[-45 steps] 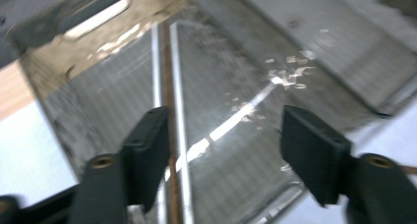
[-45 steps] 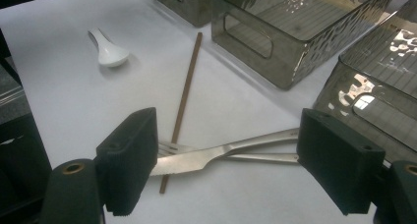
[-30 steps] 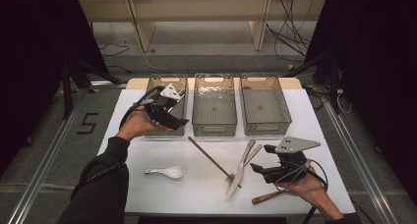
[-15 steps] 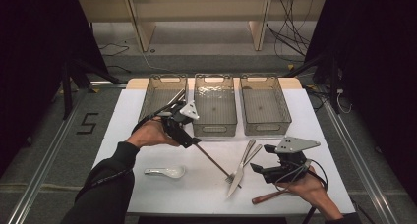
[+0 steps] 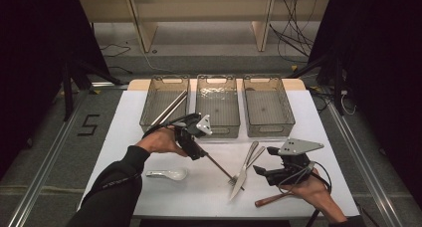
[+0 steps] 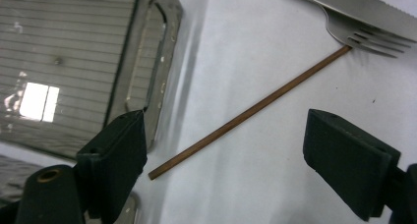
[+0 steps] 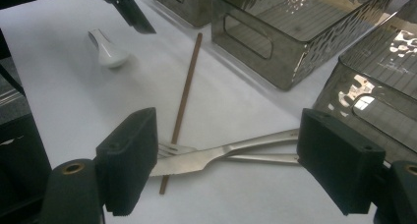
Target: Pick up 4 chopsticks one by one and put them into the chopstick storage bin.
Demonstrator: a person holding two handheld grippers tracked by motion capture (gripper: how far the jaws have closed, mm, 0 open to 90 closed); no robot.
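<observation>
Hovering with its jaws apart, the left tool [image 5: 199, 155] straddles the near end of the thin brown wooden chopstick [image 6: 246, 113], which lies flat on the white counter [image 5: 124, 117], its long axis running away toward the steel fork [image 6: 366, 35] and knife [image 5: 238, 183]. Just beside one jaw stands the smoky plastic bin [image 6: 74, 62]. Resting farther off, the right tool [image 5: 263, 173] is open too.
</observation>
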